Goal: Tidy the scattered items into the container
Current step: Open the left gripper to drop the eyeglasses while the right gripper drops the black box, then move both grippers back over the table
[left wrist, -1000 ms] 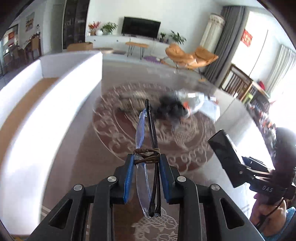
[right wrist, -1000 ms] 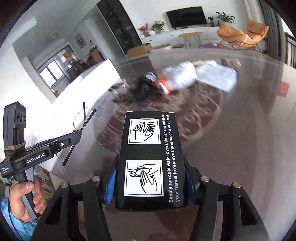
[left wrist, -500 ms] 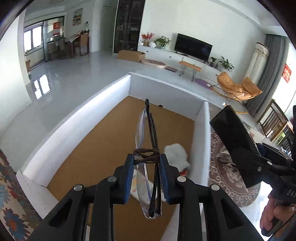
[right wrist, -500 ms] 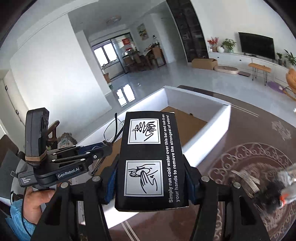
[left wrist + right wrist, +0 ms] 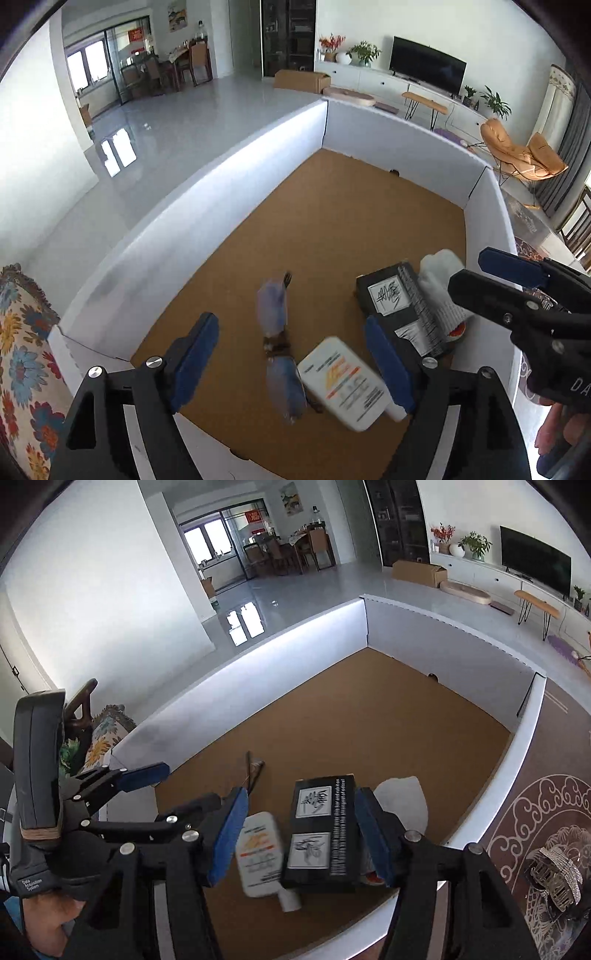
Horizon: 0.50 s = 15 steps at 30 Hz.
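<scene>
While both pairs of fingers are spread wide and hold nothing, one white-walled container [image 5: 207, 206] with a brown floor is seen below them on the patterned counter [image 5: 546, 812]. Four things are counted inside it, all at its near right corner. One black box [image 5: 321, 830] lies flat between the fingers of the right gripper [image 5: 301, 836], apart from both; two hand drawings and white writing, partly read as "strongest of odors", are borne on it. One white cloth [image 5: 404, 805] is tucked against the box by the right wall. One white tube [image 5: 343, 382] with an orange label, unreadable, lies left of the box, between the fingers of the left gripper [image 5: 291, 363]. One pair of glasses [image 5: 277, 339], blurred, lies left of the tube. Outside, one glittering hair clip [image 5: 554, 875] rests on the counter.
</scene>
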Each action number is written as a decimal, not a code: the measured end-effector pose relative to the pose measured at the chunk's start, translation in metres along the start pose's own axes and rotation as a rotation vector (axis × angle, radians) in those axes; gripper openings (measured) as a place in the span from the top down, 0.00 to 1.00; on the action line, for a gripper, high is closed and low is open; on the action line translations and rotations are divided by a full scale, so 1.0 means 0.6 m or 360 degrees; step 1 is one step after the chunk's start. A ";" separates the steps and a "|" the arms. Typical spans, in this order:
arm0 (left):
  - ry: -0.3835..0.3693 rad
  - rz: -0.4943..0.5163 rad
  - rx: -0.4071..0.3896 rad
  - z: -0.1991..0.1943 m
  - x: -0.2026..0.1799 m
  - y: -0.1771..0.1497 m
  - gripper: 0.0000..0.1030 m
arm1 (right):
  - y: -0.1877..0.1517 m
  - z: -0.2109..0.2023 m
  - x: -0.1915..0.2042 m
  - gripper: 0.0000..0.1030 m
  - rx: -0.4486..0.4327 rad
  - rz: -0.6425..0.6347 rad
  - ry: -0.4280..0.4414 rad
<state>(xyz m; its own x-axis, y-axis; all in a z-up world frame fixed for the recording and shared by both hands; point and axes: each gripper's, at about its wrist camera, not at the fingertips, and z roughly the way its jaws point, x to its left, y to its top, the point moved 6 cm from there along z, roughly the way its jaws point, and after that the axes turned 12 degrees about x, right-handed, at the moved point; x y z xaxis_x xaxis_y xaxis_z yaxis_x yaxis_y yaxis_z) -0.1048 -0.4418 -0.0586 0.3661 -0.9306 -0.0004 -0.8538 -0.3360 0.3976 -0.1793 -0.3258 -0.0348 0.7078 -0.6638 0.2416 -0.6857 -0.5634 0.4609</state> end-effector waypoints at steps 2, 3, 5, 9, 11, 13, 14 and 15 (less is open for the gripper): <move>0.0010 0.0015 -0.0038 -0.023 -0.008 -0.007 0.22 | -0.003 -0.030 -0.011 0.40 -0.0063 0.0002 -0.0003; 0.0008 0.0025 -0.0064 -0.035 -0.015 -0.010 0.22 | -0.008 -0.047 -0.019 0.40 -0.0094 0.0021 -0.0005; 0.0004 0.0057 -0.0136 -0.067 -0.037 -0.021 0.22 | -0.031 -0.084 -0.037 0.40 -0.0166 0.0071 -0.0008; -0.0072 0.0171 -0.0276 -0.136 -0.123 -0.054 0.16 | -0.127 -0.167 -0.105 0.40 -0.0309 0.0176 -0.0100; -0.0140 0.0259 -0.0327 -0.159 -0.188 -0.071 0.09 | -0.197 -0.194 -0.156 0.40 -0.0331 0.0244 -0.0190; -0.0201 0.0372 -0.0346 -0.172 -0.260 -0.100 0.04 | -0.275 -0.213 -0.215 0.40 -0.0314 0.0328 -0.0318; -0.0229 0.0424 -0.0338 -0.173 -0.293 -0.115 0.02 | -0.314 -0.221 -0.241 0.40 -0.0303 0.0360 -0.0381; -0.0263 0.0481 -0.0320 -0.167 -0.330 -0.134 0.00 | -0.356 -0.230 -0.271 0.40 -0.0290 0.0398 -0.0464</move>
<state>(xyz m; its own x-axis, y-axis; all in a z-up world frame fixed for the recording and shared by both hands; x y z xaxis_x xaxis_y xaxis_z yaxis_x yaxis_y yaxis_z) -0.0719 -0.2160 0.0014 0.0311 -0.9995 0.0032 -0.8184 -0.0236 0.5742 -0.1244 -0.0296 -0.0549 0.4279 -0.8951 0.1254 -0.7705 -0.2887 0.5683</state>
